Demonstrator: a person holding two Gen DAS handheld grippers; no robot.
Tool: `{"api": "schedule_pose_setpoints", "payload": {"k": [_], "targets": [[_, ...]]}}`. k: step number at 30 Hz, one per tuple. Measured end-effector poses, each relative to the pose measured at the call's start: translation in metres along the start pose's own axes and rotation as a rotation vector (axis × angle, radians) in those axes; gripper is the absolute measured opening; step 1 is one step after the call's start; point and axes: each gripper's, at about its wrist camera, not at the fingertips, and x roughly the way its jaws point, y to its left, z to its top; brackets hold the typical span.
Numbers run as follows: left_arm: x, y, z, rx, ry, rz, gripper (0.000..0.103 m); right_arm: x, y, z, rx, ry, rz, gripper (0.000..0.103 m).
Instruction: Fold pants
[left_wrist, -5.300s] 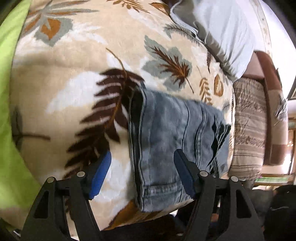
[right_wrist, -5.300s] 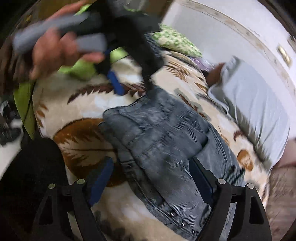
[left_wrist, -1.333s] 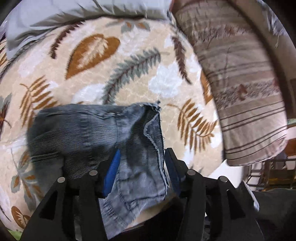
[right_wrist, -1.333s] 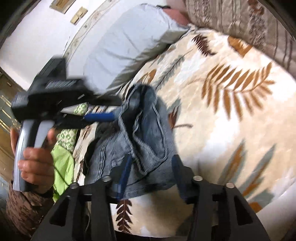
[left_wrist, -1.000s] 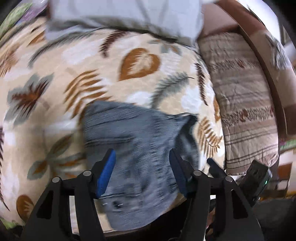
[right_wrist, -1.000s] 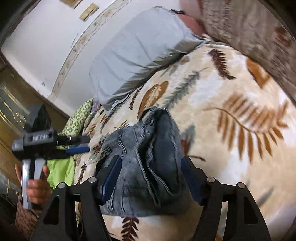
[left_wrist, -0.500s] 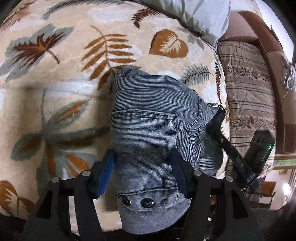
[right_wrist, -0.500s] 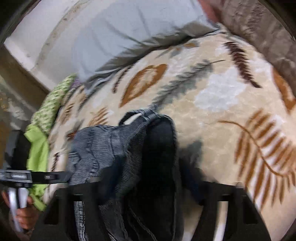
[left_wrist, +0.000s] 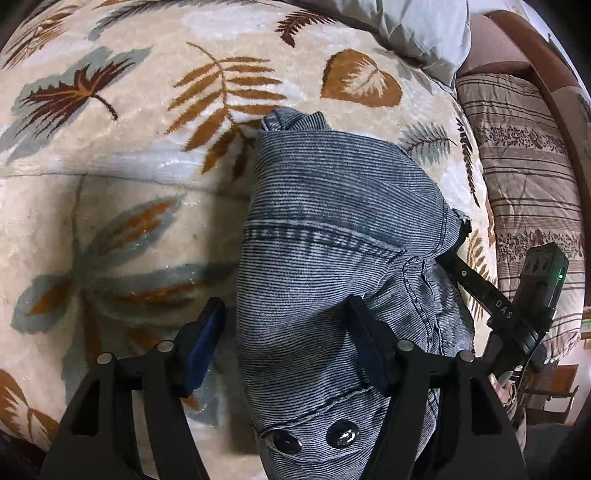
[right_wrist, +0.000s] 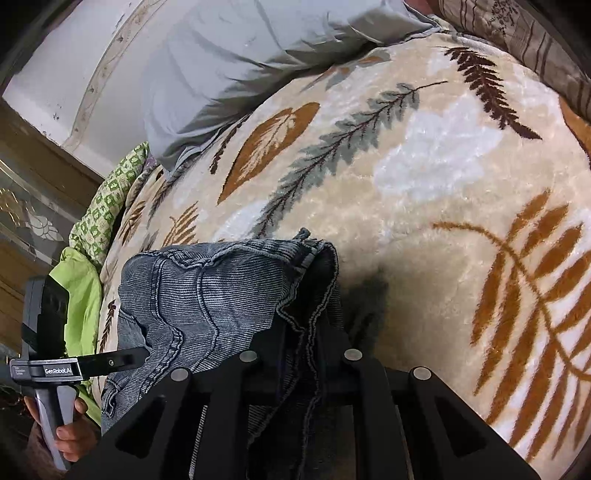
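L wrist view: the left gripper (left_wrist: 286, 343) was seen spread wide, blue-padded fingers (left_wrist: 205, 343) set either side of the folded pants (left_wrist: 332, 266), nothing pinched between them. L pad was seen beside the bundle's left edge, over the blanket (left_wrist: 110, 177); R finger was seen over the denim itself, contact w/ cloth not determinable. The pants were seen as a compact grey-blue corduroy-like bundle lying on the leaf-print blanket, waistband w/ two metal buttons (left_wrist: 314, 437) nearest the camera. The right gripper (left_wrist: 461, 266) was seen at the bundle's R edge, its tip buried under a fold of fabric, so its opening could not be read here. A grey pillow (left_wrist: 417, 26) was seen at the far edge, a striped cushion (left_wrist: 528, 166) to the R.

R wrist view: the right gripper (right_wrist: 301, 328) was seen drawn nearly closed, fingers narrow, w/ the frayed hem edge of the pants (right_wrist: 221, 295) clamped between them. The rest of the bundle was seen lying on the blanket (right_wrist: 443, 184) to the L of the grip. The left gripper (right_wrist: 122, 360) was seen at far L, held by a hand (right_wrist: 70, 439), one finger touching the bundle's near-left edge. The grey pillow (right_wrist: 240, 55) and a green patterned cloth (right_wrist: 110, 195) were seen beyond.
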Motion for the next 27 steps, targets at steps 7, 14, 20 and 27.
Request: {"api": "schedule_pose_setpoints", "payload": {"k": [7, 14, 20, 27], "targets": [[-0.013, -0.009, -0.009, 0.026, -0.046, 0.055, 0.068, -0.014, 0.007, -0.003, -0.013, -0.013, -0.015, 0.027], [-0.044, -0.014, -0.026, 0.049, -0.088, 0.025, 0.067, -0.050, 0.007, -0.024, 0.010, -0.025, 0.038, 0.053], [-0.050, -0.005, -0.058, 0.062, -0.043, -0.037, 0.069, -0.055, 0.015, -0.055, 0.007, 0.027, 0.112, 0.063], [-0.027, -0.005, -0.080, 0.090, -0.028, 0.019, 0.090, -0.054, 0.024, -0.068, -0.125, 0.032, -0.016, 0.036]]}}
